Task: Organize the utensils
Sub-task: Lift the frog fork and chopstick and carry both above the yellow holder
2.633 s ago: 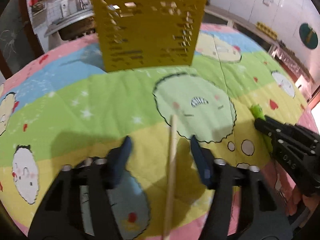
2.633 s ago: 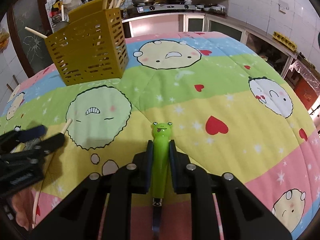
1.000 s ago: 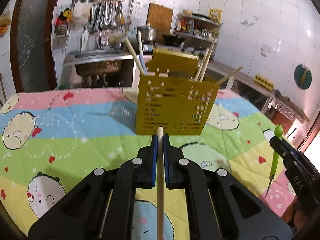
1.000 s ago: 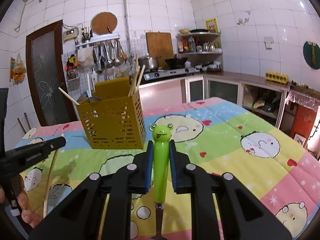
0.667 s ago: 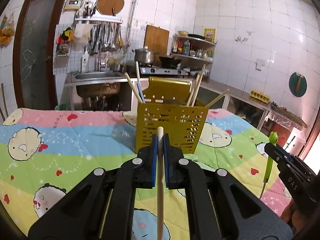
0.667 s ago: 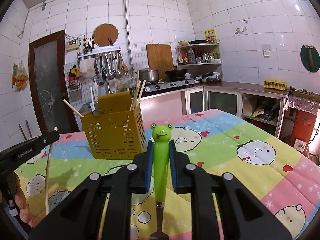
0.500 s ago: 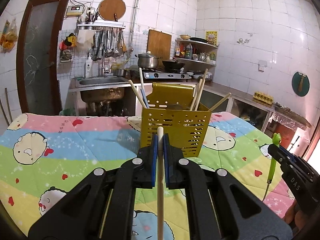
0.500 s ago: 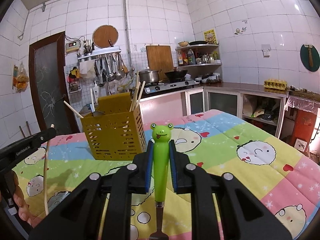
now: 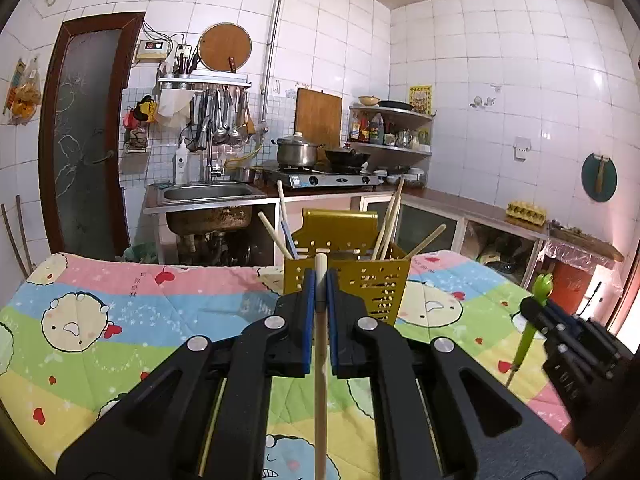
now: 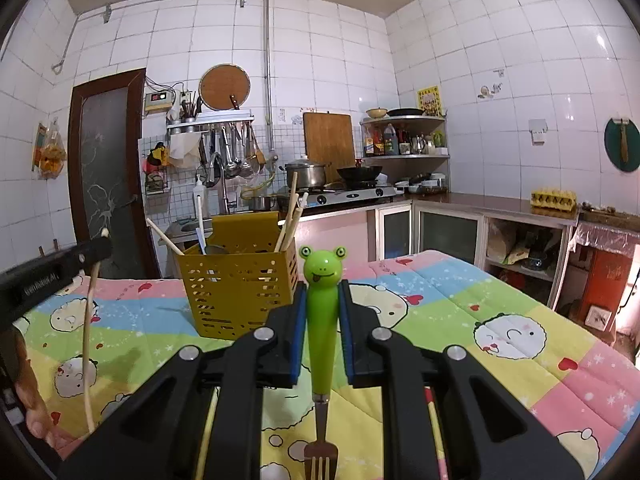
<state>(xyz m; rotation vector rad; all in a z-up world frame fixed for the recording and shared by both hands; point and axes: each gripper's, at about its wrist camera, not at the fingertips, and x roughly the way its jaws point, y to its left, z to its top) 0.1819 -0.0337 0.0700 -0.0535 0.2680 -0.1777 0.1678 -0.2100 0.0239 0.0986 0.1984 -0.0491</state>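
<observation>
Now both utensils are off the quilt and up in the air, which is the main change from a couple of seconds back, when the chopstick lay on the cartoon-print cover between spread jaws and the fork sat low against it. The left gripper (image 9: 319, 292) is clamped tight on the wooden chopstick (image 9: 320, 360), whose blunt end pokes just past the blue pads while its long shaft hangs down toward the camera. The right gripper (image 10: 322, 320) is closed on the green frog-handled fork (image 10: 321, 312), frog head up, tines (image 10: 320, 460) pointing down below the jaws. Over the last second both views have tipped from looking down at the quilt (image 9: 120, 320) to looking nearly level across the kitchen, so both tools have been lifted and levelled out.

The yellow utensil basket (image 10: 236, 292) stands on the quilt ahead of both grippers, already holding several chopsticks and what looks like a spoon, though its inner dividers are hard to make out from here. Picking up seems finished; what remains, by my reading, is carrying each piece over the basket's rim and lowering it in. The chopstick is gripped near one end, so its free length may swing or catch the rim.
</observation>
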